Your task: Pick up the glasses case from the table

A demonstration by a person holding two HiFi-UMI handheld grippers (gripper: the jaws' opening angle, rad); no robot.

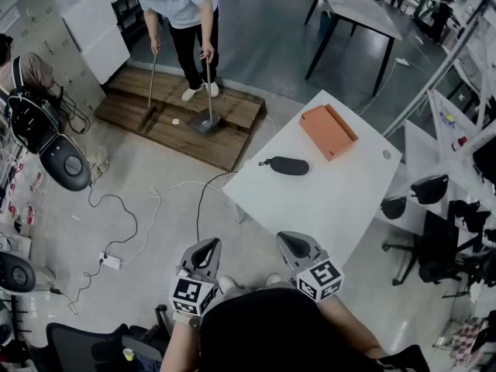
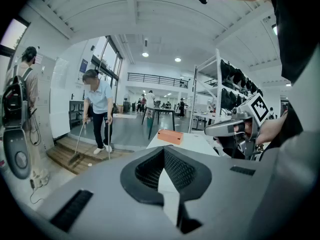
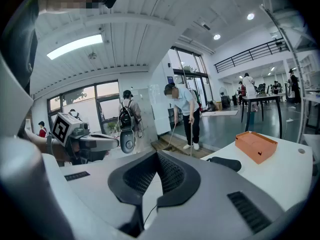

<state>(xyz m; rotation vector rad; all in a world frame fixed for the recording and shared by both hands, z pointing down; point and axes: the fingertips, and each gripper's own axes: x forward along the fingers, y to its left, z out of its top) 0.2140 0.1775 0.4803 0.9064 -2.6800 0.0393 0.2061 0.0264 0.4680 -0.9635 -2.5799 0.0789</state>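
The black glasses case lies on the white table near its left edge, beside an orange box. In the right gripper view the case shows ahead to the right, well beyond the jaws. My left gripper and right gripper are held side by side close to my body, short of the table's near corner. Both point slightly downward and are shut with nothing in them. The left gripper view shows its shut jaws and the orange box, with the case hidden.
A person sweeps on a wooden platform beyond the table's left side. Cables and a power strip lie on the floor at left. Office chairs stand to the table's right. A dark table stands further back.
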